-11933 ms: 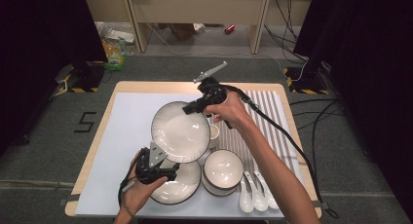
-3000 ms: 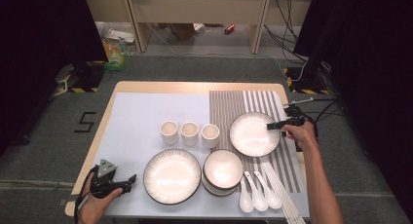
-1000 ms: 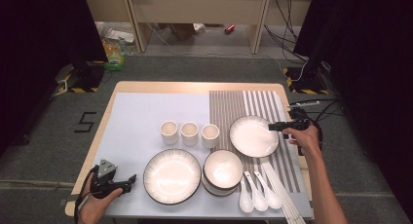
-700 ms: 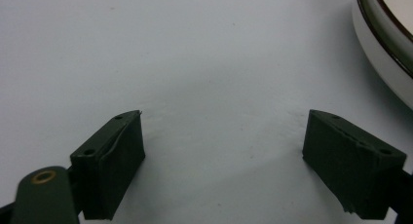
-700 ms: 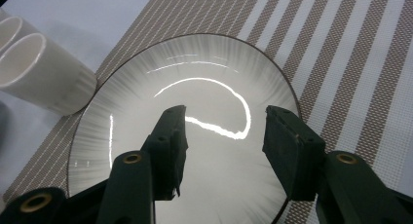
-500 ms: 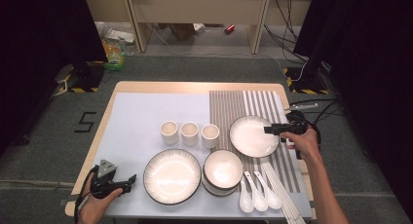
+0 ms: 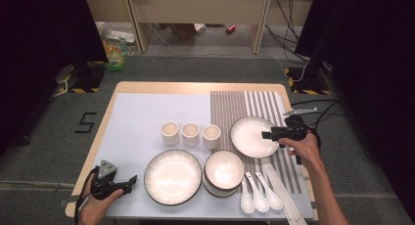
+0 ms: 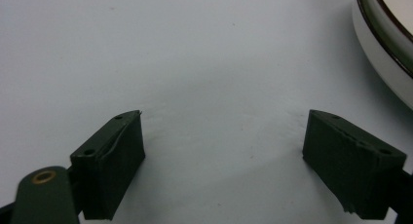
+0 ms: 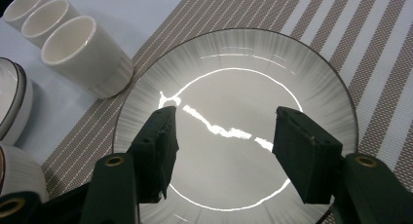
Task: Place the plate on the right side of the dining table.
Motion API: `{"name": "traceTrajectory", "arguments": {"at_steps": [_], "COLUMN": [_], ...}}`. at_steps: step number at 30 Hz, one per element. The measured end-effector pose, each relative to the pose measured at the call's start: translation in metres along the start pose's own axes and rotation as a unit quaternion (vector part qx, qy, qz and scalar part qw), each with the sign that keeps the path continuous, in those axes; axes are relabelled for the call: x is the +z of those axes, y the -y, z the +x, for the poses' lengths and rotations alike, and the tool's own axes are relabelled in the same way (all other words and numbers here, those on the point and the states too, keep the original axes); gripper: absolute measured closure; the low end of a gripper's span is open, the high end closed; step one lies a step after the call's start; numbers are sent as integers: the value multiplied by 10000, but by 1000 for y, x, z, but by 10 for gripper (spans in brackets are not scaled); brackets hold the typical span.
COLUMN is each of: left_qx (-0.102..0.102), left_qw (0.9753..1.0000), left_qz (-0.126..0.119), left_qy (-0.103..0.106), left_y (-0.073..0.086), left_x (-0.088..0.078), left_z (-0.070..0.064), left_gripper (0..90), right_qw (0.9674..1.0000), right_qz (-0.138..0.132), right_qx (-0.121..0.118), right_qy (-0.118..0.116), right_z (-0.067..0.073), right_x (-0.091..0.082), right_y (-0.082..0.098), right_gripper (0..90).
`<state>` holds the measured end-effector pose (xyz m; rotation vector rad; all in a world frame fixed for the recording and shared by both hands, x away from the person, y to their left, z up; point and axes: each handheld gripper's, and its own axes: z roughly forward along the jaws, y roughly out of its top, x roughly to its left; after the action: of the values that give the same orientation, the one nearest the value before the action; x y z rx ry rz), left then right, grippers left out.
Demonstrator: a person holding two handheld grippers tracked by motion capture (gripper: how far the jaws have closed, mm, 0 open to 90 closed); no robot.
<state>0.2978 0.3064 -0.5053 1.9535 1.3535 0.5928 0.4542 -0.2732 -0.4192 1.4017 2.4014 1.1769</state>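
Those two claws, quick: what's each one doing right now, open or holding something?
Left claw: open, empty, low over the white table cover.
Right claw: open, jaws just widening, nothing between them, above the plate on the striped mat.

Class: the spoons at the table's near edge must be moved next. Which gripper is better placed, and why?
Right. The right gripper is open over the plate, on the spoons' side; the left gripper rests beyond the big plate and bowl.

Two black hand-held grippers (image 7: pixel 131 178) (image 7: pixel 266 135) with brass-ringed screws, trailing cables (grey three-cornered plate atop the left).
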Motion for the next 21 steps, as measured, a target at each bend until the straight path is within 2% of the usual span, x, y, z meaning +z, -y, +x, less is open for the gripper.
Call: {"name": "traceTrajectory", "arguments": {"at_steps": [5,14,17,21], "left_qx": [21,19,17,19], "left_qw": [10000,10000,10000,10000], "left_qz": [22,18,18,19], "left_qy": [0,0,1,2], "left_y": [0,0,0,0], "left_x": [0,0,0,0], "left_z": [0,0,0,0], "left_gripper": [141,141,141,141], "right_qw": [9999,9997,9995,9994], "right_qz": [29,31,37,21], "right_qx": [-151,-223,-293,-328], "right_qy": [11,59,140,58], "right_z": [9,19,24,31], "right_x": [2,-2,-4,-5], "right_y": [0,-1,0,1], "right_gripper": [389,374,361,326]}}
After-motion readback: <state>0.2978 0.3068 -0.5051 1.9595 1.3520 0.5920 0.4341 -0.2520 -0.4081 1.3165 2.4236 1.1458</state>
